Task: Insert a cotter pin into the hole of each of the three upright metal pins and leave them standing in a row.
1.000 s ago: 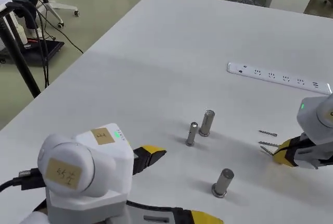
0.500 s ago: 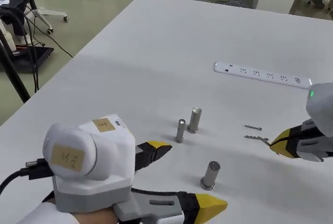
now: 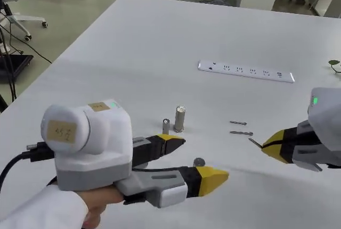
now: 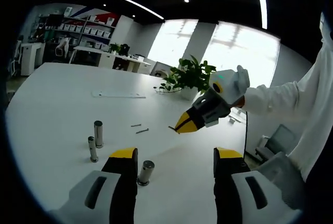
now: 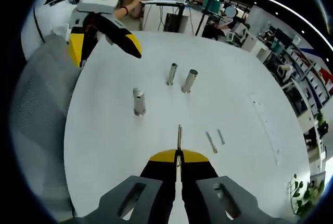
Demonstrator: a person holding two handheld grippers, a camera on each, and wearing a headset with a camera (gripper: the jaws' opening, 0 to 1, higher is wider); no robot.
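The right gripper, jaws clamped on a cotter pin, is now lifting it off the tabletop. The left gripper, jaws apart, is advancing.

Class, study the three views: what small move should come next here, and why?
Probably carry the right gripper, shut on a cotter pin, toward the nearest metal pin and line the tip up with its hole. That pin stands upright, and the left gripper is open near it, seemingly ready to steady it.
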